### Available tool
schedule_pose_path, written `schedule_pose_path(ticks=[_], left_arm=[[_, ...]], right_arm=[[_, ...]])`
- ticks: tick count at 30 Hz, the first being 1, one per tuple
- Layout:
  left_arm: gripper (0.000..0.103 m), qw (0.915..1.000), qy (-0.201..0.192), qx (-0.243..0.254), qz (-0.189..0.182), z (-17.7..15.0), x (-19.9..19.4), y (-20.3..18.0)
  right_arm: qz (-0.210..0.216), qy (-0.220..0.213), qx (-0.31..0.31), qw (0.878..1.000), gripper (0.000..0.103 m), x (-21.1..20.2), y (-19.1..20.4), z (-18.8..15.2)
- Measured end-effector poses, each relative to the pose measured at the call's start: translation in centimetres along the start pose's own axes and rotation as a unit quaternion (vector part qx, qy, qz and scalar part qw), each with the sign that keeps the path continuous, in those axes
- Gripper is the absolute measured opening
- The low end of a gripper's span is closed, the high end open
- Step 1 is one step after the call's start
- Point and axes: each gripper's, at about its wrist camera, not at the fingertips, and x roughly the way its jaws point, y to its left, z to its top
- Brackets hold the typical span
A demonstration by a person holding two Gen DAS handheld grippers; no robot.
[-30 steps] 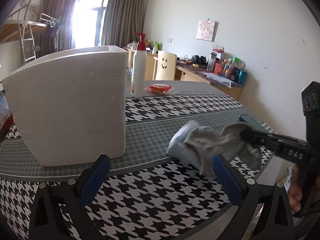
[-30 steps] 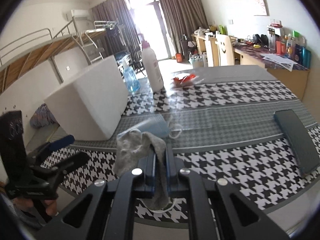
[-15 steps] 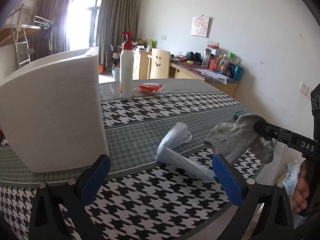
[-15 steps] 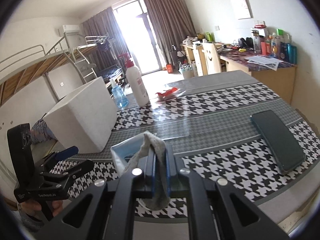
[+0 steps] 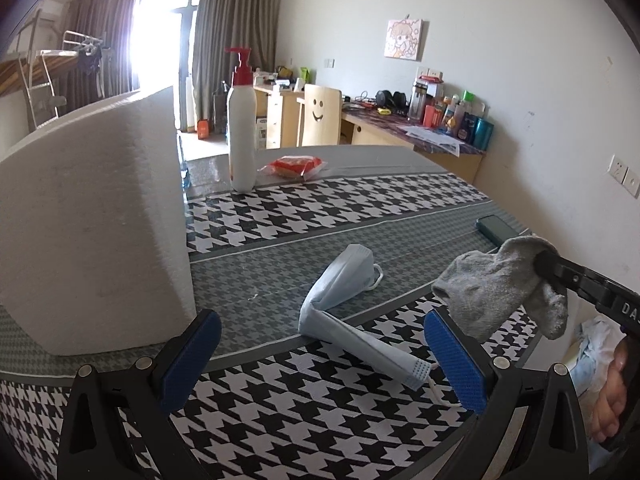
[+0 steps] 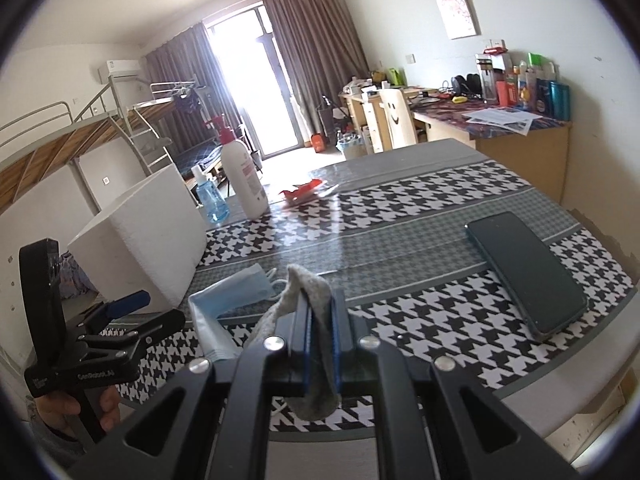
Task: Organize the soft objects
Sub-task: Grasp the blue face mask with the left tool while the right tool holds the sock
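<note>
My right gripper (image 6: pixel 319 336) is shut on a grey sock (image 6: pixel 304 292) and holds it in the air above the table's near edge; the sock also shows in the left wrist view (image 5: pixel 500 288), hanging from the right gripper (image 5: pixel 554 276). A light blue face mask (image 5: pixel 344 300) lies folded on the houndstooth tablecloth (image 5: pixel 320 212), also seen in the right wrist view (image 6: pixel 232 292). My left gripper (image 5: pixel 320 364) is open and empty, low over the table's front, with the mask between its fingers' lines. It shows in the right wrist view (image 6: pixel 132 312) at the left.
A white foam box (image 5: pixel 92 224) stands at the left. A white pump bottle (image 5: pixel 241 136) and a red snack packet (image 5: pixel 294 166) stand at the far side. A dark phone (image 6: pixel 524 272) lies at the right. A blue spray bottle (image 6: pixel 212 200) stands behind the box.
My right gripper has lifted the grey sock off the mask and drawn it back to the right. The mask now lies uncovered. My left gripper has shifted to the right.
</note>
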Motion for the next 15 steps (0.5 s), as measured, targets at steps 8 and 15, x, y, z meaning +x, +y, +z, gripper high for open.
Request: schedule_pose_path(ticks=[8,15], left_arm=[[0.082,0.9995,0.032,-0.003,0.007,0.3,2.1,-0.3],[0.070,0.9983,0.057,-0.004,0.008,0.0,3.4,-0.4]], right_arm=[[0.003,0.004,0.005,1.000,0.011,0.2,-0.7,-0.3],[0.008,0.006,0.006,1.000,0.011,0.3,-1.0,-0.4]])
